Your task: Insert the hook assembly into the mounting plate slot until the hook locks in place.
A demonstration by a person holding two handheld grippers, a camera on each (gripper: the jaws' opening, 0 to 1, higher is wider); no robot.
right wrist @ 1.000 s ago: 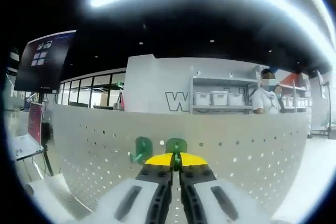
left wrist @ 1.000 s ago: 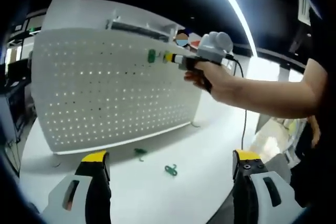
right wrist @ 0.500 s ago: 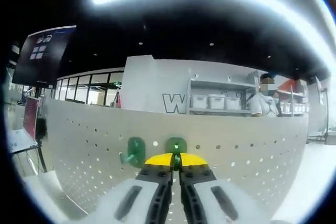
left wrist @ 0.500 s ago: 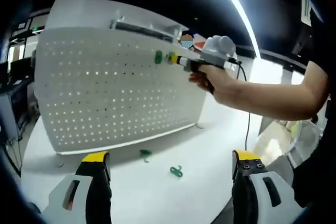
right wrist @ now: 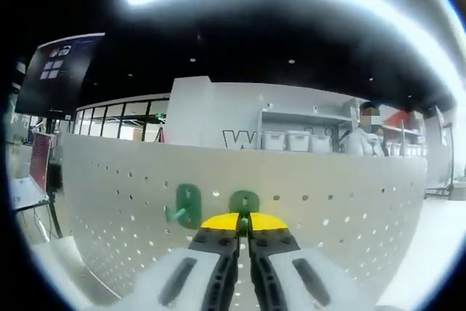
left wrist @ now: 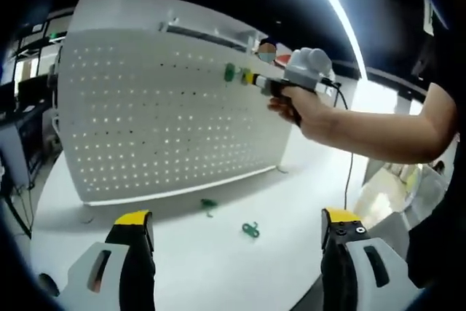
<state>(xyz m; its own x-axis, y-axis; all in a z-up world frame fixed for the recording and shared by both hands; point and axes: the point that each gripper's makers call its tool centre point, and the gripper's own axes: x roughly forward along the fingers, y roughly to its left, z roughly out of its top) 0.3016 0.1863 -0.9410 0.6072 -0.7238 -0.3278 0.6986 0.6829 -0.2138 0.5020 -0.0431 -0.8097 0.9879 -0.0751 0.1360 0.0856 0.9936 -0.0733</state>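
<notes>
While the right gripper [right wrist: 244, 225] clamps its jaws on a green hook [right wrist: 244, 202] pressed against the white pegboard [right wrist: 349, 202], a second green hook [right wrist: 187, 205] hangs just beside it; the left gripper [left wrist: 237, 227] stands open above the table [left wrist: 218, 267], where two loose hooks [left wrist: 251, 229] lie.

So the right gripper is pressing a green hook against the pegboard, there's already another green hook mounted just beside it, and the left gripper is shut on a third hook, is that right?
Not quite: the left gripper is open and holds nothing, as the left gripper view shows. Two spare green hooks lie on the white table. The rest stands: the right gripper is shut on a green hook at the pegboard, beside a mounted hook.
</notes>
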